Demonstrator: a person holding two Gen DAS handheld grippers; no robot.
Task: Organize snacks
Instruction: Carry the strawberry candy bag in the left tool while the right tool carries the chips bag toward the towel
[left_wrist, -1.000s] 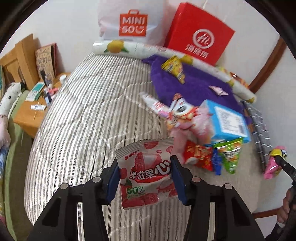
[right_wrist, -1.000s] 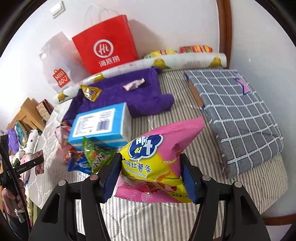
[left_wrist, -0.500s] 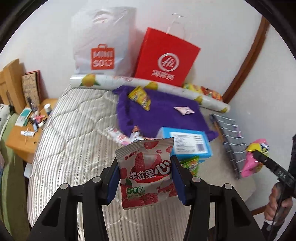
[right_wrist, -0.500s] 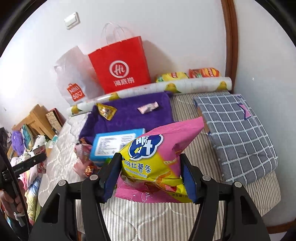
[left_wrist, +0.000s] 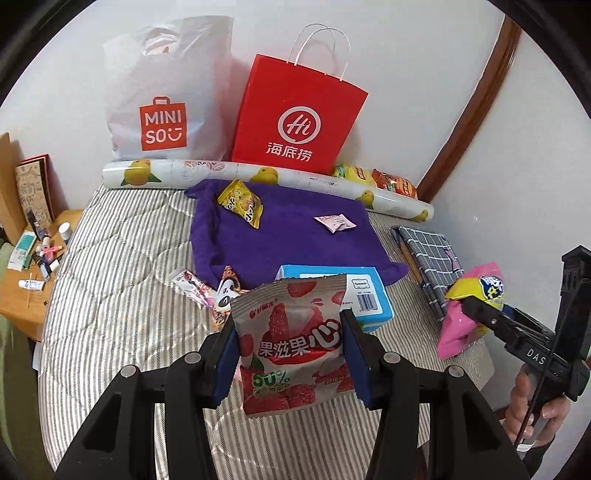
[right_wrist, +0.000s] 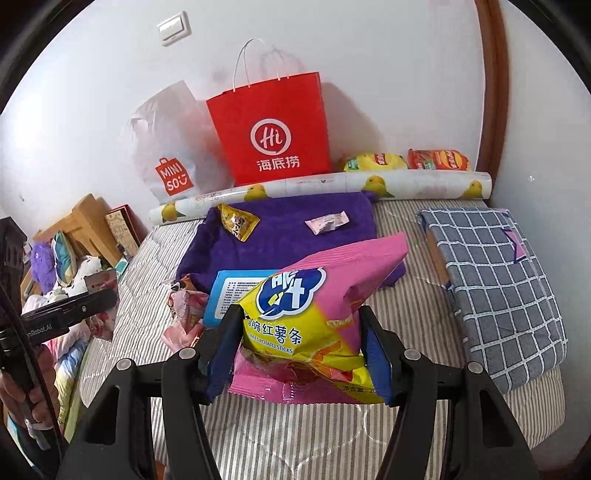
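Crinkly foil first: your left gripper (left_wrist: 290, 349) is clamped on the strawberry pouch (left_wrist: 291, 343), pads squeezing its two side edges, pouch upright between the jaws and clear of the striped mattress (left_wrist: 122, 306) below. Your right gripper (right_wrist: 299, 349) is clenched the same way on the pink-and-yellow sweet potato sticks bag (right_wrist: 314, 314), held around its lower middle, top corner flopping up to the right. Both packs look light, air-puffed and slick (film can slide out if you loosen at all), and the contents are probably brittle, so I'd hold by the crimped seams or mid-body, not harder.

Just past the left gripper's tips: blue box (left_wrist: 364, 295), with small loose packets (left_wrist: 207, 291) to its left. Beyond that, purple towel (left_wrist: 288, 236) carrying a yellow packet (left_wrist: 242, 206) and a small pale wrapper (left_wrist: 334, 222). Right of it, folded checked cloth (right_wrist: 495, 284). Farther still, lemon-print roll (left_wrist: 258, 175), then the red paper bag (left_wrist: 297, 114) and white plastic bag (left_wrist: 166, 92) against the wall, likely drop spots.
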